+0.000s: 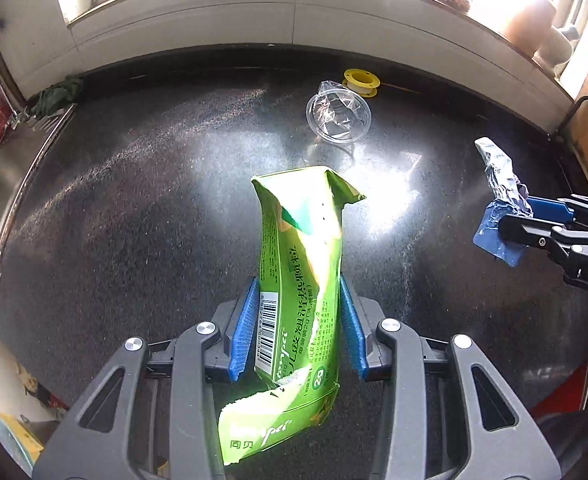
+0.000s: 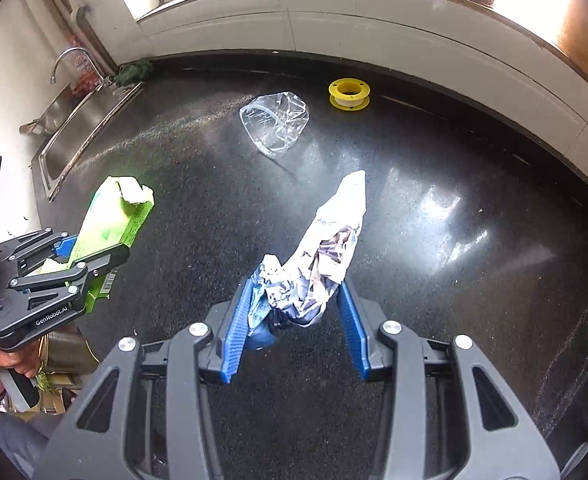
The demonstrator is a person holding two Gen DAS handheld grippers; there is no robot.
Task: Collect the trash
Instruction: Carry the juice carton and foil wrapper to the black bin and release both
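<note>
The left gripper (image 1: 300, 312) pinches a torn green foil sachet with a barcode and white print (image 1: 298, 280) between its blue ribbed pads, holding it off the black speckled stone countertop (image 1: 134, 208). The sachet stands up between the fingers, its ripped top flaring above them and its lower end hanging below. The right gripper (image 2: 296, 312) clamps a crumpled silver-and-white wrapper with a blue end (image 2: 318, 264), which pokes up and away from the pads. Lying on the counter, well apart from both, is a crushed clear plastic cup (image 1: 338, 114) on its side, and just behind it, near the white tiled wall (image 2: 374, 20), a yellow plastic spool (image 2: 349, 94). A stainless steel sink (image 2: 78, 128) sits at the counter's left end.
</note>
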